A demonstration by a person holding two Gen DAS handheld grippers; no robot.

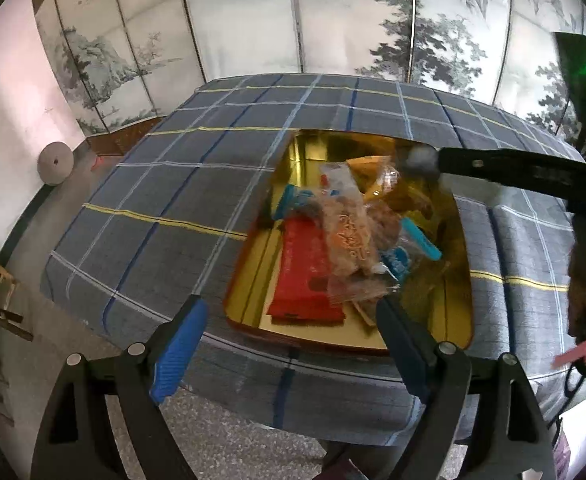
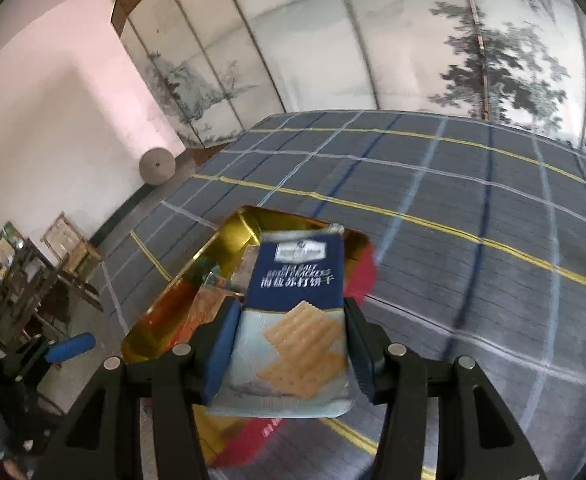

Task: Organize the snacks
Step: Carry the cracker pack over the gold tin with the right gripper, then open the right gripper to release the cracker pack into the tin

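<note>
1. My right gripper (image 2: 289,344) held the cracker pack (image 2: 293,320) between its pads, squeezed across the pack's short width. The pack's long axis ran straight ahead along the fingers, its dark-blue end pointing away from me.
2. The tin (image 2: 229,236) lay just beyond and below that far end, slightly to the left in the right wrist view, so I judged the pack needed only to go forward and down to land inside.
3. My left gripper (image 1: 289,340) stood wide with nothing between its pads, poised over the near rim of the tin (image 1: 463,320).
4. In the tin were a red pack (image 1: 305,276), a clear pack (image 1: 349,236) lying across it, and others I couldn't make out.
5. A dark finger (image 1: 493,168) reached in from the right over the tin's far side; I took it for my right gripper.
6. The right hand was nearer the drop, and it was loaded.
</note>
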